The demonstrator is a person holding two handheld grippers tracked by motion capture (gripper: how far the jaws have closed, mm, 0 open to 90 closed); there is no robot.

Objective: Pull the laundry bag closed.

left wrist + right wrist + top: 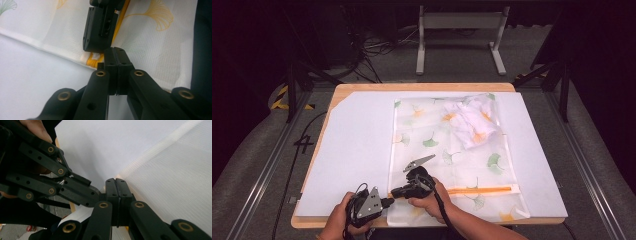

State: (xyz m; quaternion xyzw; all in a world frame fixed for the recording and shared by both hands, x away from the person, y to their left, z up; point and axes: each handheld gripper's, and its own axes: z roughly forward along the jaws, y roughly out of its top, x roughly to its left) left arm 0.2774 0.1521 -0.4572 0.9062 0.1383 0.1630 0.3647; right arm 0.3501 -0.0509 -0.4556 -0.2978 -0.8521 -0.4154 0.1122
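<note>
High view: wooden bench (343, 90) under a white sheet (357, 150), and on that sheet a mesh laundry bag (447, 150) with leaf prints, spread flat from the far edge to the near edge, right of centre. Inside its far right corner, a crumpled white cloth (474, 120) with orange marks. Along the near edge, an orange zipper (482, 190) running left to right. At the bag's near left corner, both tools close together: left gripper (388, 201) in the left hand (337, 220), right gripper (396, 192) in the right hand (429, 200). Left gripper view: black jaws pressed together right at the orange zipper end (93, 60) on the bag's hem, apparently pinching fabric or the pull, though the exact thing between them hidden; the other tool's jaw just beyond, touching the same spot. Right gripper view: jaws likewise together at the edge of the mesh (172, 177), seemingly clamped on the hem, contents not clearly visible; the left tool's linkage just beside it. Judging from this: very light, soft, floppy mesh, likely to bunch and slide on the smooth sheet; the zipper pull small and slippery. Best held at the stiffer hem beside the zipper end, one tool anchoring the fabric, the other on the pull.
</note>
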